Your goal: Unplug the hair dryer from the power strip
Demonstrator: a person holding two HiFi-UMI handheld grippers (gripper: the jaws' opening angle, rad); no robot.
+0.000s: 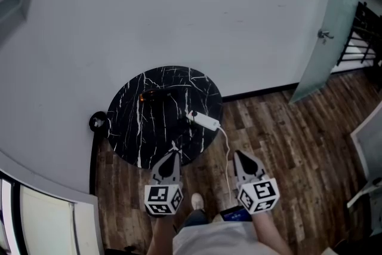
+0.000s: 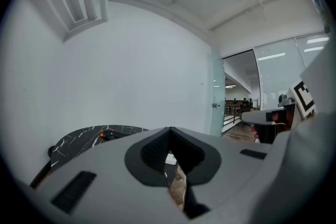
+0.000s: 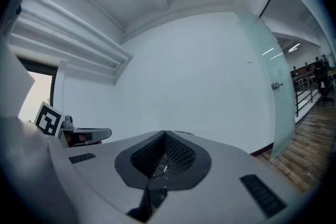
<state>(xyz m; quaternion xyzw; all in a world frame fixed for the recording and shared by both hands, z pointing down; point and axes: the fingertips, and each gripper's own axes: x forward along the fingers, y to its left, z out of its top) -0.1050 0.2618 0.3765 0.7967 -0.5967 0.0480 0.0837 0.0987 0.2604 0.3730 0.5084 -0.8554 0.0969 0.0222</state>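
Note:
A round black marble table (image 1: 134, 128) stands against the white wall. On it lies a dark hair dryer (image 1: 156, 95) with an orange spot, and a white power strip (image 1: 203, 120) near the table's right edge. A white cord (image 1: 227, 146) runs from the strip down toward the floor. My left gripper (image 1: 172, 154) hovers shut at the table's near edge, with nothing in it. Over the floor right of the table, my right gripper (image 1: 239, 156) is shut and empty too. In the left gripper view the hair dryer (image 2: 108, 135) shows beyond the jaws.
Dark wood flooring (image 1: 298, 146) spreads to the right. A frosted glass door (image 1: 325, 33) with a handle stands at the far right. A small black round object (image 1: 97, 122) sits on the floor left of the table. The person's shoe (image 1: 196, 202) is between the grippers.

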